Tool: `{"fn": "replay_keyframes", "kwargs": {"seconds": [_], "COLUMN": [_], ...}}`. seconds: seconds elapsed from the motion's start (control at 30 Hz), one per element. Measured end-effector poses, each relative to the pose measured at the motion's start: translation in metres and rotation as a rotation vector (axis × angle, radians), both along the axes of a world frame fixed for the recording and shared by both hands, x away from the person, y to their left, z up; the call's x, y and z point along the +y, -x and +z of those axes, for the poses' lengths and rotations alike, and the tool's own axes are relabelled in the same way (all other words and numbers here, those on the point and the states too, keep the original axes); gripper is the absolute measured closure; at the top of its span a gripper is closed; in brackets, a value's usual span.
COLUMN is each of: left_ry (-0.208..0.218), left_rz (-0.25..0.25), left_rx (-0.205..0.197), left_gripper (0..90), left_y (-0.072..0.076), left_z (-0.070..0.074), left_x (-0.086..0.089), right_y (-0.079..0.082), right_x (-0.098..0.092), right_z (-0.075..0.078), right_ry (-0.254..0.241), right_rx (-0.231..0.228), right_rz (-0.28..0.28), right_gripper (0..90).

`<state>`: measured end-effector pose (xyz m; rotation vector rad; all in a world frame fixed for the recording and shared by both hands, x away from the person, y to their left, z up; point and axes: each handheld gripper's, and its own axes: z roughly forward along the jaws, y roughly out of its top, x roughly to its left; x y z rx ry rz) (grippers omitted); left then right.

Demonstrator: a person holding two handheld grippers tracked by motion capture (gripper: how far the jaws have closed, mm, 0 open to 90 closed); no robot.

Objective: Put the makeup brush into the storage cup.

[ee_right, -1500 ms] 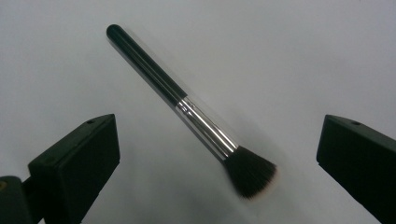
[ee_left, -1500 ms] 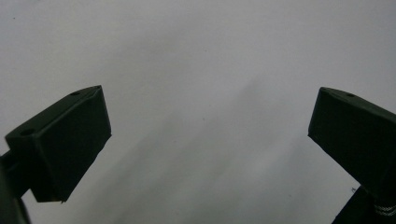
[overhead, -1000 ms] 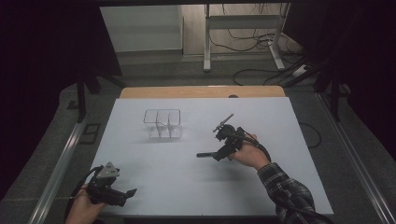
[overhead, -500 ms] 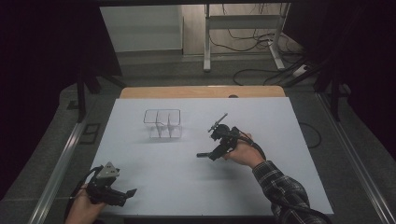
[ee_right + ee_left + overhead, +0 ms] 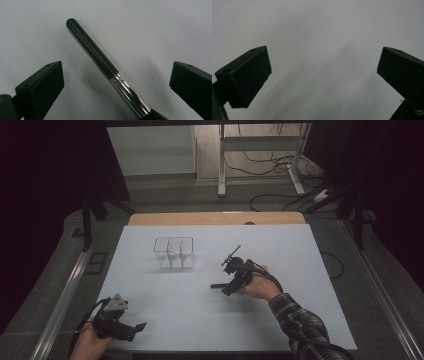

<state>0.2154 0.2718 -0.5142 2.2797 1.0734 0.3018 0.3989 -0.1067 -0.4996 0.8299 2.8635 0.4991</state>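
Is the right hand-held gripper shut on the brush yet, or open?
Open. The right hand-held gripper has its jaws spread wide, with the brush handle lying between them, untouched.

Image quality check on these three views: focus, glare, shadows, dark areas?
High view: room edges fall to black, white table evenly lit, clear divided holder faint against it. Right gripper view: brush handle fairly sharp, bright glare streak on its chrome ferrule, soft shadow beside it. Left gripper view: soft, vague shadow bands on the bare surface between the open jaws.

Black hand-held gripper (image 5: 223, 286) with blocky jaws, trailing black cable, dark plaid sleeve (image 5: 300, 325), grey three-cornered plate (image 5: 118, 303)
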Motion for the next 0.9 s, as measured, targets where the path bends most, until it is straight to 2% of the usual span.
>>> {"fn": "replay_keyframes", "kwargs": {"seconds": [0.23,0.47,0.53,0.57,0.6,0.7,0.73,0.77,0.8,0.87,0.9], "left_ry": [-0.001,-0.002,-0.003,-0.003,-0.005,-0.010,-0.011,-0.011,-0.011,-0.011,-0.011], "left_rz": [-0.002,-0.003,-0.004,-0.005,-0.005,-0.007,-0.008,-0.008,-0.008,-0.007,-0.007], "left_rx": [0.001,0.001,0.002,0.003,0.004,0.004,0.004,0.004,0.004,0.004,0.004], "left_gripper": [0.0,0.0,0.0,0.0,0.0,0.0,0.0,0.0,0.0,0.0,0.0], "left_y": [0.000,0.000,0.000,0.000,0.000,0.000,0.000,0.000,0.000,0.000,0.000], "left_z": [0.000,0.000,0.000,0.000,-0.001,-0.001,-0.001,-0.001,-0.001,-0.001,-0.001], "left_x": [0.000,0.000,0.000,0.000,0.000,-0.001,-0.001,-0.001,-0.001,-0.001,-0.001], "right_y": [-0.001,0.000,0.001,0.002,0.002,0.004,0.007,0.008,0.008,0.011,0.011], "right_x": [0.000,-0.001,0.000,0.001,0.001,0.002,0.003,0.003,0.003,0.003,0.003], "right_z": [-0.006,-0.010,-0.011,-0.009,-0.009,-0.006,-0.003,-0.001,-0.001,0.001,0.001], "right_ry": [0.017,0.032,0.045,0.048,0.048,0.056,0.060,0.068,0.068,0.081,0.081], "right_rx": [0.005,0.022,0.012,0.014,0.014,0.015,0.025,0.024,0.024,0.033,0.033], "right_rz": [-0.002,0.013,0.017,0.021,0.021,0.047,0.057,0.068,0.068,0.108,0.108], "right_gripper": [1.0,9.0,10.5,15.5,15.5,29.5,44.8,53.9,53.9,77.2,77.2]}}
